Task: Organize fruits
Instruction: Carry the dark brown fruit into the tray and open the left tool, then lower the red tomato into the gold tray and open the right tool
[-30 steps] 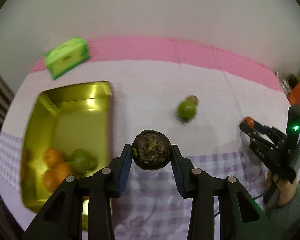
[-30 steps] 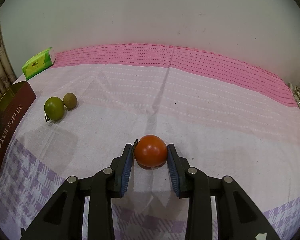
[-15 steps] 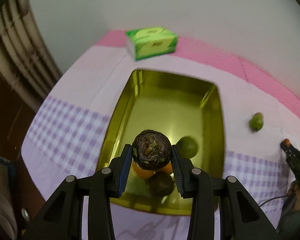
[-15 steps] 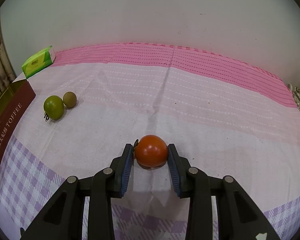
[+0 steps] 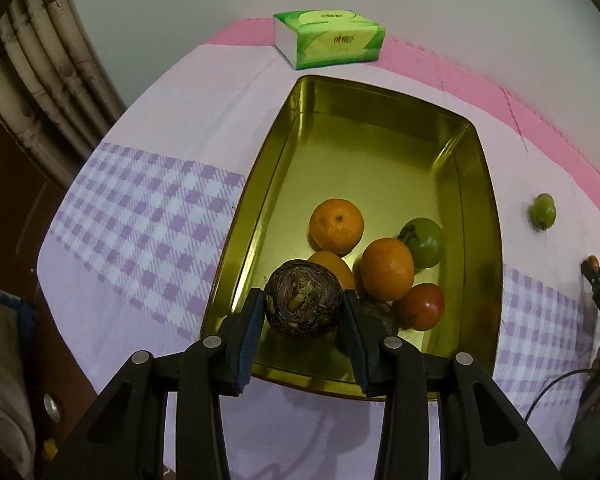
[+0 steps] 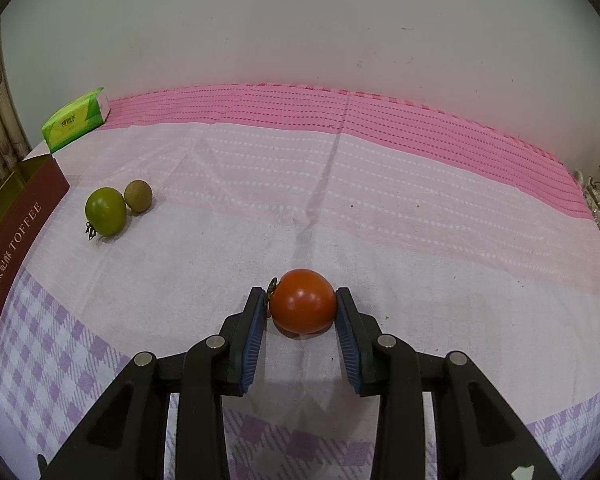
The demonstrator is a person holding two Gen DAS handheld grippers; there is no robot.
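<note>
My left gripper (image 5: 303,307) is shut on a dark purple wrinkled fruit (image 5: 303,304) and holds it over the near end of the gold tin (image 5: 380,148). The tin holds oranges (image 5: 336,224), a green tomato (image 5: 424,243) and a red tomato (image 5: 422,306). My right gripper (image 6: 302,307) is shut on a red tomato (image 6: 302,300) resting on the cloth. A green tomato (image 6: 105,211) and a small brown fruit (image 6: 138,196) lie to the left, beside the tin's outer wall (image 6: 12,248).
A green tissue pack (image 5: 328,38) lies behind the tin, near the wall, and also shows in the right wrist view (image 6: 76,124). The table's left edge and a bamboo-like post (image 5: 52,76) are close to the tin. My right gripper shows at the far right of the left wrist view (image 5: 598,284).
My left gripper has swung left with the purple fruit, from over the cloth to over the tin's near end, and come lower. My right gripper has stayed put on the red tomato.
</note>
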